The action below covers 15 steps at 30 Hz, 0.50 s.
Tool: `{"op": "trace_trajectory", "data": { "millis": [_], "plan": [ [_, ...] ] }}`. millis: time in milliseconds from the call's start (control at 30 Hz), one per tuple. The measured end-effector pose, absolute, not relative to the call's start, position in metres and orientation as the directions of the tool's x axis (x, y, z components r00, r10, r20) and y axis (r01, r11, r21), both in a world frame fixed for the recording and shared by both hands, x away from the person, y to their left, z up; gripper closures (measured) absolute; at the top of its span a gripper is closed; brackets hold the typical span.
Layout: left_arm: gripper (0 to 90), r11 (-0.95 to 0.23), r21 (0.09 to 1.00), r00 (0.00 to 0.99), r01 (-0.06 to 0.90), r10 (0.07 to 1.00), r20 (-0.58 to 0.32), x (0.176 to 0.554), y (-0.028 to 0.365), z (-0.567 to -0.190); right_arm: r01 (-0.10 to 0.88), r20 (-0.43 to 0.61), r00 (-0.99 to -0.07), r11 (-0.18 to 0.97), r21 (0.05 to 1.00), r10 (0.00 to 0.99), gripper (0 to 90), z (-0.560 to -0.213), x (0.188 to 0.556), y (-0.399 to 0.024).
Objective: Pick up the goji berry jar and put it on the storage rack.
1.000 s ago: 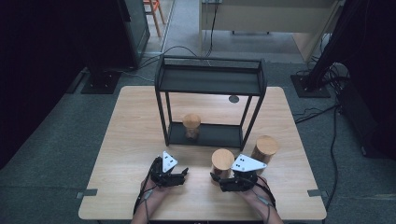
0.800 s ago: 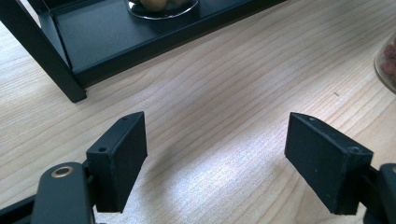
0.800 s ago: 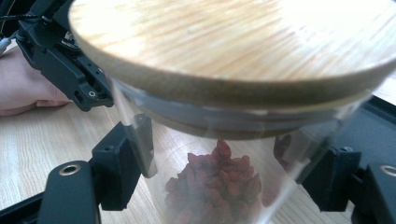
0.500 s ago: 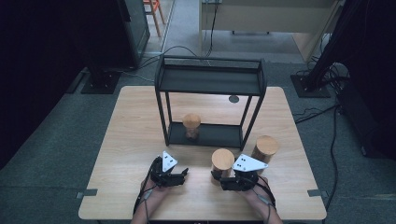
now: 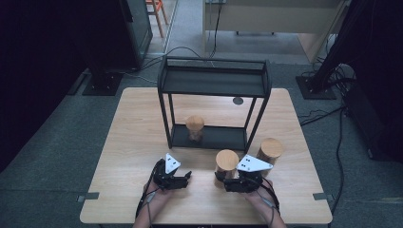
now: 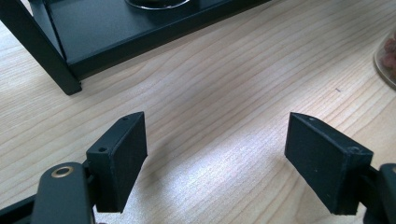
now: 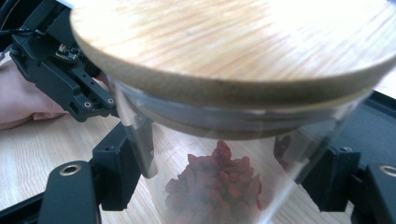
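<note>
High view: the right tool (image 5: 227,178) sits near the desk's (image 5: 133,123) front edge with a glass jar (image 5: 226,166) between its jaws, the left tool (image 5: 183,177) lying further from it toward the front-left, jaws spread apart over bare wood and grasping nothing. In the right gripper view the jar (image 7: 219,140) stands upright, long axis vertical, wooden lid (image 7: 233,46) up, red dried fruit (image 7: 217,186) at its bottom; both pads flank the glass wall, seemingly clenched on it, though contact is hard to confirm. The black shelf rack (image 5: 214,137) lies straight ahead toward the desk's back edge, so the right hand is better placed to carry the jar there.
</note>
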State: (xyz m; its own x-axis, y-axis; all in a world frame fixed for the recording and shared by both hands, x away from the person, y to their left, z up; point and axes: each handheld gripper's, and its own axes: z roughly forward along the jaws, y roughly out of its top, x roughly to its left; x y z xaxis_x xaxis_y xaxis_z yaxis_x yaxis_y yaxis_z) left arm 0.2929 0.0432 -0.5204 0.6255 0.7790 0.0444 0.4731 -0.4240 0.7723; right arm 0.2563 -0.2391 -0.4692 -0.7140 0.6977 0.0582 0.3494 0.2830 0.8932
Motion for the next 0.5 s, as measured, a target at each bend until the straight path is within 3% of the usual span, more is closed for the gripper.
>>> {"op": "trace_trajectory", "data": {
  "millis": [500],
  "plan": [
    [21.4,-0.429,0.751,0.621,0.501,0.783,0.032,0.2961,0.0424,-0.5212,0.353,0.045,-0.7,0.292,0.889,0.713,25.2,-0.4623,0.259,-0.2345]
  ]
}}
